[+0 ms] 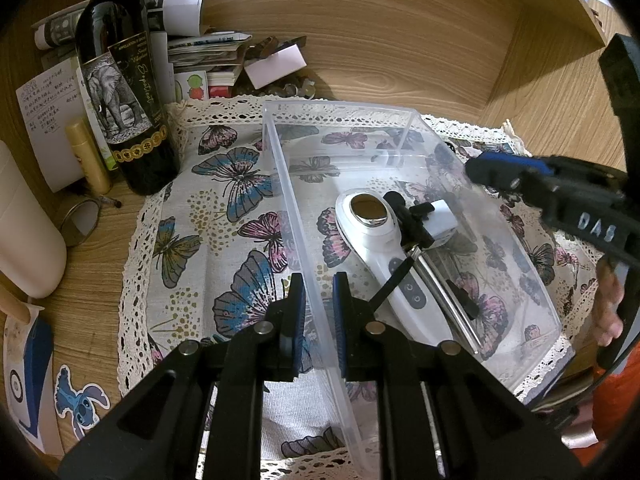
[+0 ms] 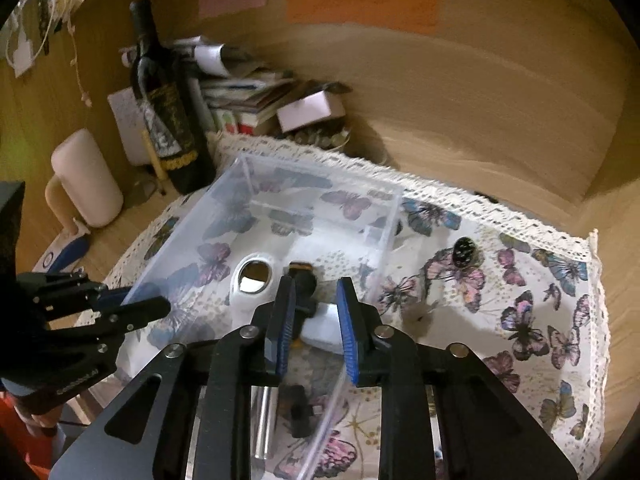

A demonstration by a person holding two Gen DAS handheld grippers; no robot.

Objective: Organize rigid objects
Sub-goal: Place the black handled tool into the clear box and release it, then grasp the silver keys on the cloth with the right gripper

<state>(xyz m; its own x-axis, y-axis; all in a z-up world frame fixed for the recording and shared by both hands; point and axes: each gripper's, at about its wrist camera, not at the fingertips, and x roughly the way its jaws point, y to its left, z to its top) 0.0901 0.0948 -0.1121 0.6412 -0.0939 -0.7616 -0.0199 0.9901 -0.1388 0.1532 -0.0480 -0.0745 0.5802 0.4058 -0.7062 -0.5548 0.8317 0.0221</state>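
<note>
Worryingly, the left claw (image 1: 319, 312), fingers apart, is straddling the clear plastic bin's (image 1: 280, 168) thin wall, while the right claw (image 2: 314, 320), also apart, is hovering over the bin's opposite wall, risking tipping it and spilling the white handheld device (image 1: 384, 256) lying inside.

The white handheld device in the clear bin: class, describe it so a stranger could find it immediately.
Start at the butterfly-print cloth on the wooden desk, then the clear plastic bin on it. Inside lies the white handheld device, beside a black-and-silver stick. Only it has a shiny oval metal plate at its head.

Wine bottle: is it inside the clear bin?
No, the wine bottle stands on the wooden desk, outside the clear bin, beside the cloth.
</note>
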